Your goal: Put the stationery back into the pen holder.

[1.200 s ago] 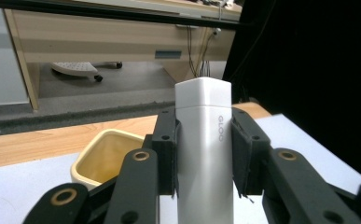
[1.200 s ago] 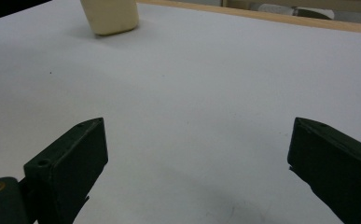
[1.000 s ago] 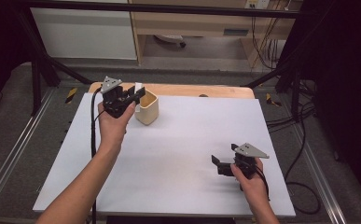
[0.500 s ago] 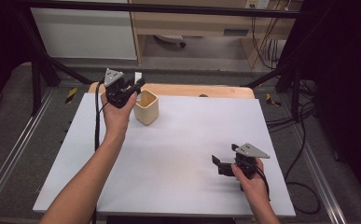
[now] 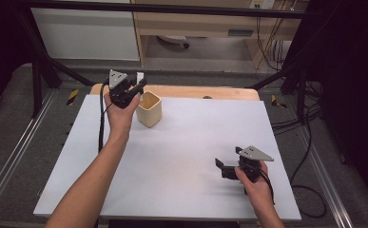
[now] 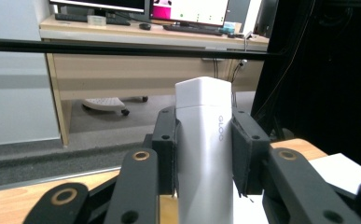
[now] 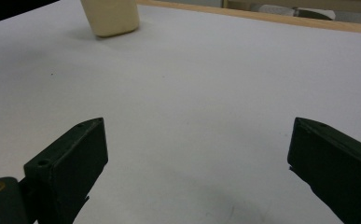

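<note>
The left tool (image 5: 133,90) grips a white rectangular block (image 6: 205,140) between its 2 black pads; in the left gripper view the block stands upright and rises above the pads, with faint grey lettering on its side. In the high view this tool is held above the far left part of the surface (image 5: 191,142), near its far edge, just beside a cream square cup (image 5: 149,109) that stands upright on the white sheet with its mouth open to the top. The block's white tip (image 5: 140,76) shows beyond the tool, over the wooden strip at the far edge.

The right tool (image 5: 225,167) sits low near the near right corner of the surface, well apart from the cup. Its jaws stand wide with nothing between them; the right gripper view looks across bare white sheet toward the cup (image 7: 110,17).
</note>
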A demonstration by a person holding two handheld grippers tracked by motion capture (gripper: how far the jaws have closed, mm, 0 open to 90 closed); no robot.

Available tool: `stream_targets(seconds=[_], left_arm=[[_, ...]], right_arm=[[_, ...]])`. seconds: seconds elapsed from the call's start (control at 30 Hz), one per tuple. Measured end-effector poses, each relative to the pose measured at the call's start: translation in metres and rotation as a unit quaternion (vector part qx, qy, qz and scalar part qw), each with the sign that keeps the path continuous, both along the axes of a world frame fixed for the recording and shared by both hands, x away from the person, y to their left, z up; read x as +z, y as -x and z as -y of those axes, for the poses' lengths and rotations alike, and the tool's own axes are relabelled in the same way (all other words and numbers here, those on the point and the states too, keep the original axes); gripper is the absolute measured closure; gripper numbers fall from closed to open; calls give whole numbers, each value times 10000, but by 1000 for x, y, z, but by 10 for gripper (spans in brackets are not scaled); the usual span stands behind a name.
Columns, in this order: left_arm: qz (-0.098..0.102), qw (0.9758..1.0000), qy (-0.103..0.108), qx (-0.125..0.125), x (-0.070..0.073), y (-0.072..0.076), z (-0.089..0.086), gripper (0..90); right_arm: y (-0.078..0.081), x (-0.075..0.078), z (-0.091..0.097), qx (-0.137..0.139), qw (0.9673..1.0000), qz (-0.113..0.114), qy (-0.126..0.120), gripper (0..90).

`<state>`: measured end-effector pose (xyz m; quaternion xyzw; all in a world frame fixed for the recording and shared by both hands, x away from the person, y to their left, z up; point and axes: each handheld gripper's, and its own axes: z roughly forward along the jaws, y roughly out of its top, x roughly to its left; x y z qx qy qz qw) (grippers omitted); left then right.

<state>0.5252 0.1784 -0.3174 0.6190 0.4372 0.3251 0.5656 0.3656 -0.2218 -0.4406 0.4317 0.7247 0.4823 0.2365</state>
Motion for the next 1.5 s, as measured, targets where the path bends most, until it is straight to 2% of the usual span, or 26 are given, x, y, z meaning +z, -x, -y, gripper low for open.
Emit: stream_targets(seconds=[0.1, 0.2, 0.47, 1.07, 1.5], left_arm=[[-17, 9999, -120, 12, -3, -2, 0, 663], [-33, 9999, -146, 39, -5, -5, -1, 663], [-123, 9999, -81, 91, -11, -10, -3, 663], [-301, 9991, -251, 168, -24, -20, 0, 663], [-374, 9988, -246, 171, -32, -24, 3, 663]], right_arm=[[1, 0, 0, -1, 10000, -8, -1, 52], [0, 0, 0, -5, 10000, -7, -3, 52], [0, 0, 1, -1, 10000, 9, -20, 52], [1, 1, 1, -20, 10000, 42, 16, 53], [1, 1, 1, -11, 10000, 49, 18, 53]])
